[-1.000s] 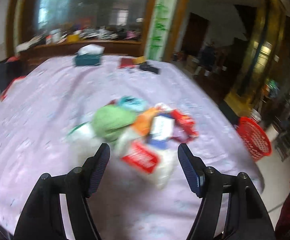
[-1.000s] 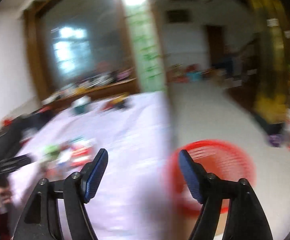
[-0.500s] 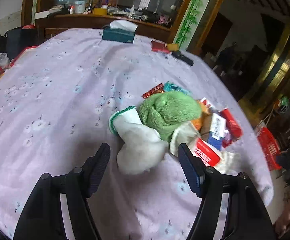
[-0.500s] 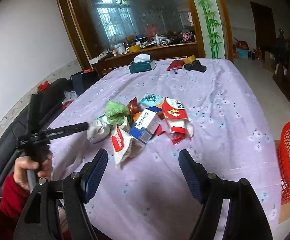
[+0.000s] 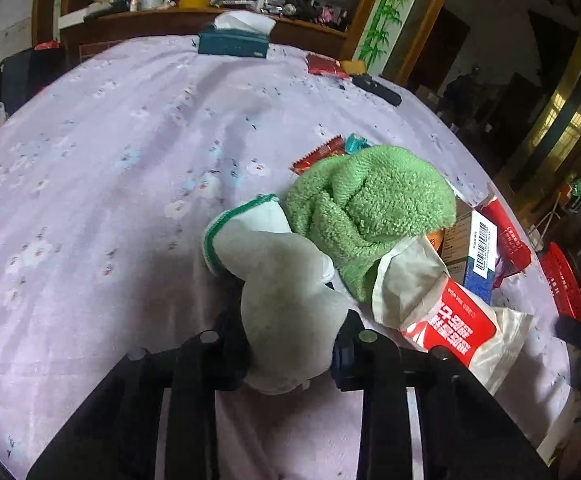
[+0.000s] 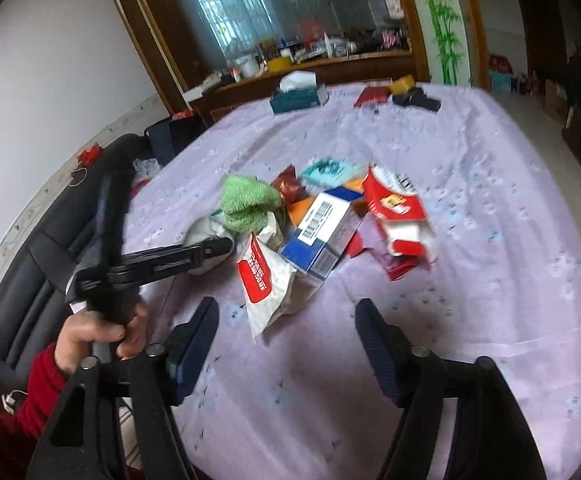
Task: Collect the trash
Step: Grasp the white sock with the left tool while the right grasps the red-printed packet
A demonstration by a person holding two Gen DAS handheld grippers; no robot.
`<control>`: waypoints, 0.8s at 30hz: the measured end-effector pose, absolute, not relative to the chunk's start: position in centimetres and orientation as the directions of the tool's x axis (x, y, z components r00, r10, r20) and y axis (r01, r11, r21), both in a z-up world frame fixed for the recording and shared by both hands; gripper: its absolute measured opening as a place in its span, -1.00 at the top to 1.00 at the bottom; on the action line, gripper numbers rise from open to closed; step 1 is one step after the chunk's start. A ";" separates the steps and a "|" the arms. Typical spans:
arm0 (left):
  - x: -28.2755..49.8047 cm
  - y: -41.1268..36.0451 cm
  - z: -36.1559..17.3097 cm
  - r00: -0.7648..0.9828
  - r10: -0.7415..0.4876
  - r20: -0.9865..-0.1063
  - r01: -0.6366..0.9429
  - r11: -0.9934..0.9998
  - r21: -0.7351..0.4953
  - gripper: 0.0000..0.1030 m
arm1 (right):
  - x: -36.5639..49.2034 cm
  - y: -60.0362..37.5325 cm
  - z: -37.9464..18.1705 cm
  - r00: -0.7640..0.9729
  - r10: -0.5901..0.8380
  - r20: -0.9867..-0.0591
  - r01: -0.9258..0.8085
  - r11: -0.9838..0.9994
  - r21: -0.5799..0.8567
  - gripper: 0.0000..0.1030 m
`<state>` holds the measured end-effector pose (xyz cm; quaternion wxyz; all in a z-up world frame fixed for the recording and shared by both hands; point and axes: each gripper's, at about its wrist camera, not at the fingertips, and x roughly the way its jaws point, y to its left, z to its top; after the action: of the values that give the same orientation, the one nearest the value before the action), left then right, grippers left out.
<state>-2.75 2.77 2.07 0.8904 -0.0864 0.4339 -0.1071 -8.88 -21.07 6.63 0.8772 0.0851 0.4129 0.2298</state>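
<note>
While left claw [image 5: 290, 340] pinches grey cloth [image 5: 286, 300], right claw [image 6: 286, 336] closing, empty

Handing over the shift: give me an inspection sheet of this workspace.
Surface: table under a lilac flowered cloth.
Job's things: grey-white rag, green towel, red-white pouch, barcode box, red-white carton, heaped together.
Clutter: tissue box, red packet at the far edge.
Grippers: left gripper shut on the grey-white rag; right gripper closing, nothing between.
Cables: nothing seen.
Surroundings: red basket, sideboard.
</note>
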 end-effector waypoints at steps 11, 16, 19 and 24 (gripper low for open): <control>-8.0 3.7 5.1 0.694 -0.282 -0.662 0.160 0.957 -0.241 0.44 | -6.0 -18.2 3.3 0.514 0.483 -0.709 -0.302 0.875 0.377 0.72; -9.7 2.4 6.2 0.712 -0.295 -0.637 0.192 0.955 -0.228 0.44 | -8.6 -19.5 4.4 0.562 0.495 -0.663 -0.316 0.869 0.380 0.73; -10.3 1.1 6.8 0.717 -0.310 -0.624 0.221 0.951 -0.218 0.44 | -10.5 -20.7 5.2 0.597 0.490 -0.635 -0.321 0.872 0.370 0.73; -11.1 -1.4 7.7 0.713 -0.341 -0.612 0.273 0.940 -0.206 0.44 | -12.8 -23.6 5.9 0.655 0.454 -0.604 -0.278 0.888 0.366 0.73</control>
<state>-11.14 -1.41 7.69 0.9242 -0.0504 0.3402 -0.1660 -12.84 -23.57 5.91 0.9016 0.1214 0.3622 0.2031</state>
